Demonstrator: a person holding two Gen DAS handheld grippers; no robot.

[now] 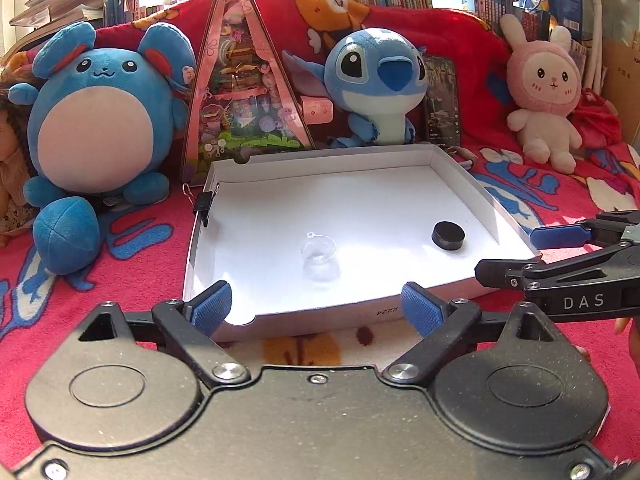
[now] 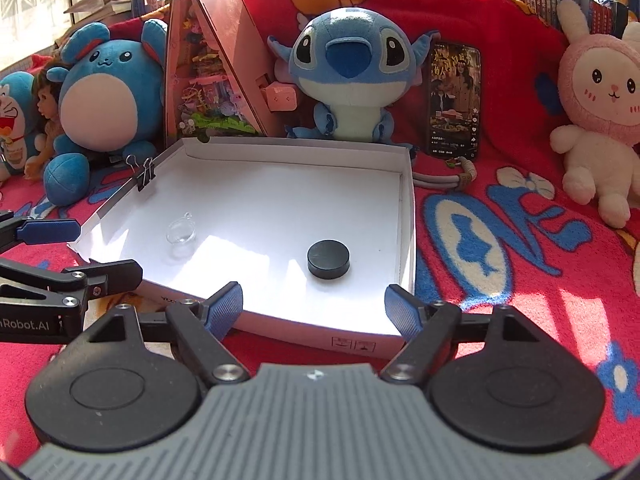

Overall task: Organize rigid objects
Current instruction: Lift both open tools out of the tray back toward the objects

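shallow white cardboard tray [image 1: 460, 168] sits on the red patterned blanket [image 1: 120, 264]. inside it, well apart: a small clear plastic cup [image 1: 319, 250] left of centre, a black round puck-like lid [image 1: 448, 235] towards the right wall. left gripper [image 1: 316, 308] and right gripper [image 2: 314, 306] both stand apart, empty, at the near rim. judged: both items placed; nothing further pending is visible.

A shallow white cardboard tray [image 1: 400, 152] holds a glossy black round puck [image 1: 448, 235] and a clear plastic cup [image 1: 319, 251], on a red fleece blanket [image 2: 520, 272] patterned with blue-and-cream shapes.
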